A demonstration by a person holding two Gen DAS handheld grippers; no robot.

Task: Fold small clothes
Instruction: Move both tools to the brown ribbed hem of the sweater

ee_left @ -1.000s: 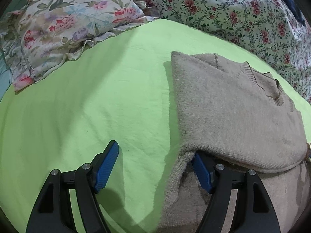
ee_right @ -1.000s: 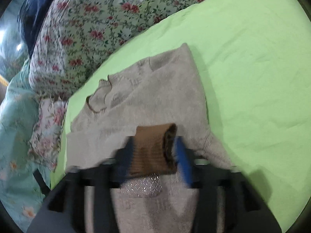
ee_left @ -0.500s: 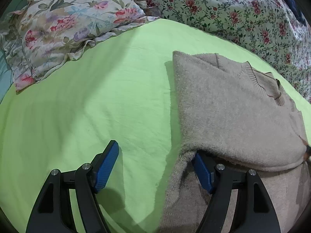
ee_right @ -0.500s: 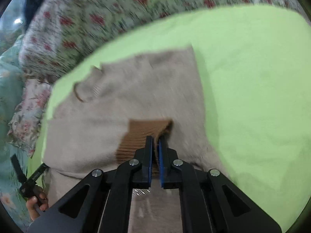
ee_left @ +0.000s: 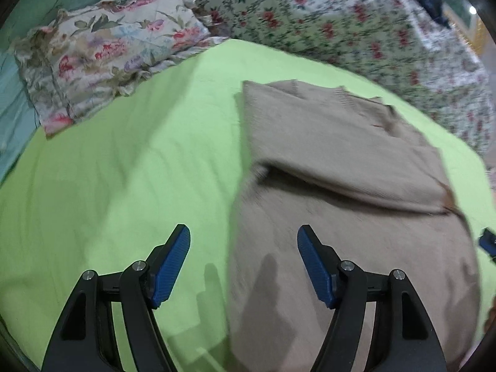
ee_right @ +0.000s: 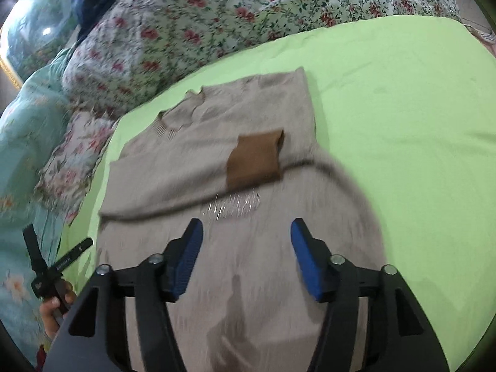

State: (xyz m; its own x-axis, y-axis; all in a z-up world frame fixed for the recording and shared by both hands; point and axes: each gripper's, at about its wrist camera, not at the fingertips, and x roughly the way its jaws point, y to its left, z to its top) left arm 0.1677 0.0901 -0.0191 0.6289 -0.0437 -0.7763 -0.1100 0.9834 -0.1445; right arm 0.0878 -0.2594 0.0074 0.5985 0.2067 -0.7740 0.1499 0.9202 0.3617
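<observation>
Two hand-held grippers hang over a beige knitted sweater [ee_left: 341,161] that lies on a lime-green bed sheet [ee_left: 139,170]. On the left, the left gripper [ee_left: 243,263] has its blue-padded jaws spread wide with nothing between them; one finger stands over bare sheet, the other over the sweater's lower body. To the right, the right gripper [ee_right: 246,255] also has its jaws apart: they have just been opening, and no cloth lies between them now. The brown ribbed cuff [ee_right: 255,158] rests free on the sweater beyond its fingertips.

As I judge it, the sleeve-folding step is finished: both sleeves lie folded in across the chest, and both grippers stand clear of the cloth. The next move would be to take the hem, which is out of view below the fingers, at its two corners and bring it up toward the collar [ee_right: 178,121]. That calls for an even pinch on each side so the halves meet squarely and the laid sleeves do not slide.

The sweater reads as soft, fuzzy knit. Its upper part lies flat, neck toward a floral quilt [ee_right: 192,31], and the folded sleeve forms a raised ridge across the middle. A small glittery silver motif [ee_right: 235,206] shows just below the cuff. A flowered, frilled pillow [ee_left: 102,52] sits well apart at the far left of the left view. The lower body is motion-blurred in both views.
</observation>
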